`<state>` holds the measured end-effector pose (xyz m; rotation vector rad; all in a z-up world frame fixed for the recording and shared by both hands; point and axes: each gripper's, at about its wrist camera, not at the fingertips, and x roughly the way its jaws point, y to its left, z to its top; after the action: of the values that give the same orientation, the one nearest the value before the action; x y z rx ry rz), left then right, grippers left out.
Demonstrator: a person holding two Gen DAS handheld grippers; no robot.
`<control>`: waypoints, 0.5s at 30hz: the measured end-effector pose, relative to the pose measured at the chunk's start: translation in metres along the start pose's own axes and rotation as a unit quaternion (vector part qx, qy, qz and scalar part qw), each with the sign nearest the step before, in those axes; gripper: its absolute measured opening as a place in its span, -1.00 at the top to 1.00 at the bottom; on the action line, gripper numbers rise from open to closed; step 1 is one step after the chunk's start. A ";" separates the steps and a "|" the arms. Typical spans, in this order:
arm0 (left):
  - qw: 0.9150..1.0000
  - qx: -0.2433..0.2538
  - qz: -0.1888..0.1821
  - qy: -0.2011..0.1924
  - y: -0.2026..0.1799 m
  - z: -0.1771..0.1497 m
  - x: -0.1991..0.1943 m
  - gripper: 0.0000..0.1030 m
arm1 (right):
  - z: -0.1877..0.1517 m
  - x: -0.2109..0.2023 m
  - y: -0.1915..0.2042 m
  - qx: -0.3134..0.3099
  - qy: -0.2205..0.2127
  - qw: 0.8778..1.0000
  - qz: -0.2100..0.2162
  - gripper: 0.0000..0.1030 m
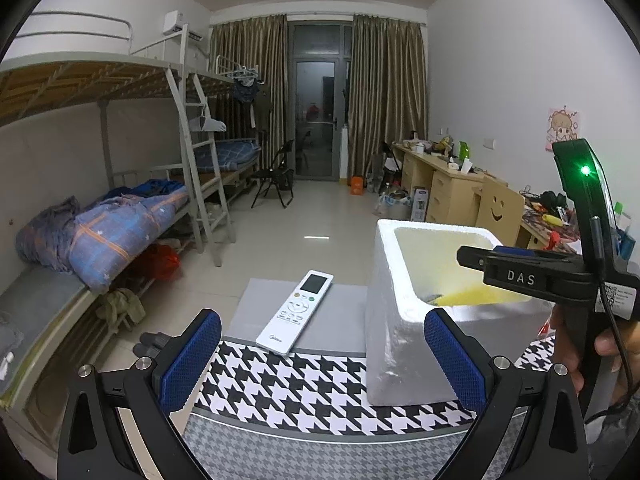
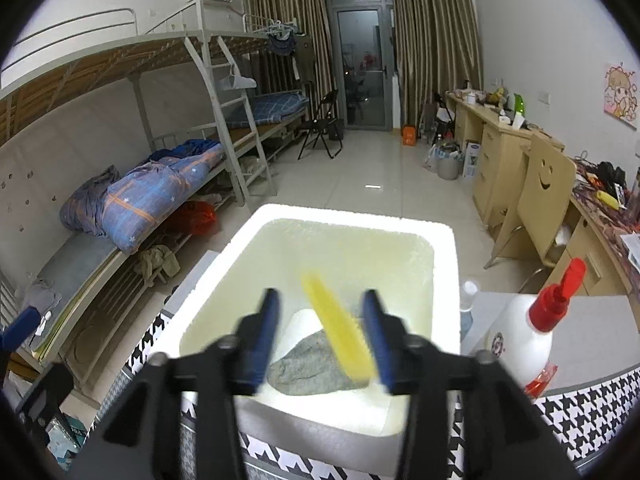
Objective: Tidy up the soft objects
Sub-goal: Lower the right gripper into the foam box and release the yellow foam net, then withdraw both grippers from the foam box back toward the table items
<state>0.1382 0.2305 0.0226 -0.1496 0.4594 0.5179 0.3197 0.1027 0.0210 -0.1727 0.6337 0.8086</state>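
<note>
**A:** Two views to go through. Start with the left wrist one — what step do you make of it?

**B:** The left hand-held gripper (image 1: 322,354) sits at the bottom of the frame, its blue pads wide apart and holding nothing. Between them, further off, a white remote control (image 1: 295,306) lies on the bench (image 1: 304,384), partly on the houndstooth cloth. The white foam box (image 1: 394,332) stands right of centre. At the right edge the right hand-held gripper (image 1: 480,256) reaches over the box's open top, with something yellow (image 1: 472,298) just below it inside.

**A:** And the right wrist view?

**B:** It looks down into the foam box (image 2: 444,280) in the lower middle of the frame. The right hand-held gripper (image 2: 324,336) has its fingers parted. A yellow cloth strip (image 2: 340,332) shows blurred between them, closer to the right-hand pad; I can't tell whether it touches it, but it isn't clamped. Beneath it a grey cloth (image 2: 312,364) lies on the box floor over something white. A white spray bottle (image 2: 524,340) with a red nozzle stands on the bench beside the box, at lower right.

**A:** So the step?

**B:** I'd judge it the drop-off: the yellow piece is going in with the soft things already there.

**A:** Next move?

**B:** Probably lifting the right one straight up clear of the rim without snagging the cloth, then finding any remaining soft item. None shows on the bench here; the remote and bottle are hard, so I'd leave them.
</note>
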 end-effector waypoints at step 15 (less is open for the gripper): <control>1.000 -0.009 -0.008 0.004 0.006 -0.004 -0.014 -0.98 | -0.006 -0.044 0.006 -0.013 -0.028 0.999 0.008 -0.36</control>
<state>0.1229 0.2289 0.0253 -0.1721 0.4618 0.5055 0.2898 0.0771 0.0422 -0.1688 0.5732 0.8353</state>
